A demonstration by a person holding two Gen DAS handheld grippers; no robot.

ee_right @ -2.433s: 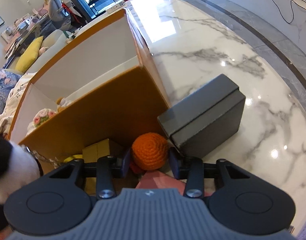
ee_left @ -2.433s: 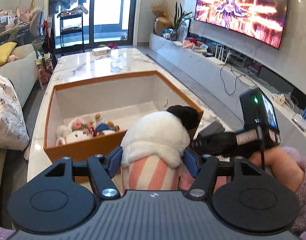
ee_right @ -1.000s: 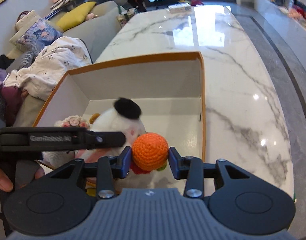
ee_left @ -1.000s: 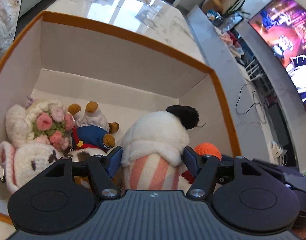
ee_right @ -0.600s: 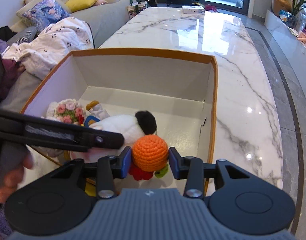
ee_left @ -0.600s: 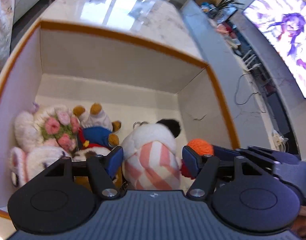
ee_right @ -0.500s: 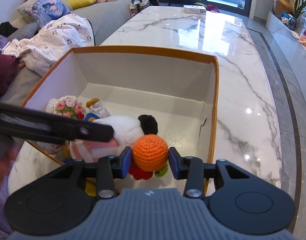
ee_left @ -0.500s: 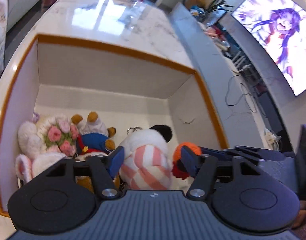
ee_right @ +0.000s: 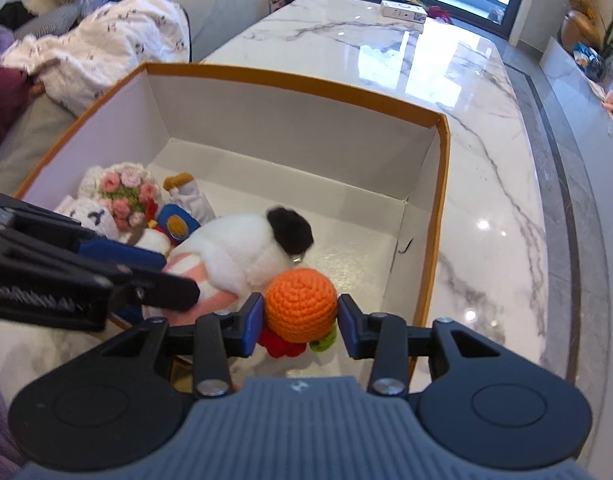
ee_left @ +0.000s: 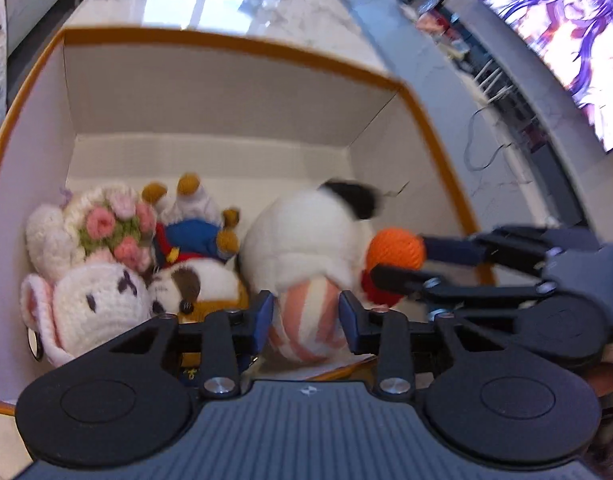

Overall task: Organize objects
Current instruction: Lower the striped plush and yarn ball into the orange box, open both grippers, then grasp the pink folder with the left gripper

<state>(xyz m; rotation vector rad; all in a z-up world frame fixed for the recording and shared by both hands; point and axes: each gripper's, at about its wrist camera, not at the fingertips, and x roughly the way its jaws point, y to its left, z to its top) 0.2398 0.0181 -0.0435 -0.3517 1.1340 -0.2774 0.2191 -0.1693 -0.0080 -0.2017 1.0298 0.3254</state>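
Observation:
An orange-edged cardboard box [ee_left: 226, 46] [ee_right: 440, 216] stands on the marble table. A white plush with a pink-striped base and black pompom [ee_left: 306, 240] [ee_right: 246, 252] lies on the box floor. My left gripper [ee_left: 306, 312] is open, its fingers on either side of the striped base. My right gripper [ee_right: 300, 320] is shut on an orange crocheted ball toy [ee_right: 300, 304] [ee_left: 394, 250] and holds it over the box's near right part, beside the plush.
Several plush toys fill the box's left side: a white one with pink flowers [ee_left: 106, 224] [ee_right: 124, 190], a blue-clad one [ee_left: 194, 236], a white bunny face [ee_left: 94, 304]. A small white box [ee_right: 402, 10] lies far on the table. A sofa with blankets [ee_right: 94, 40] is left.
My left gripper has opened and let the striped plush drop onto the box floor. My right gripper moved the orange ball in over the box, next to the plush.

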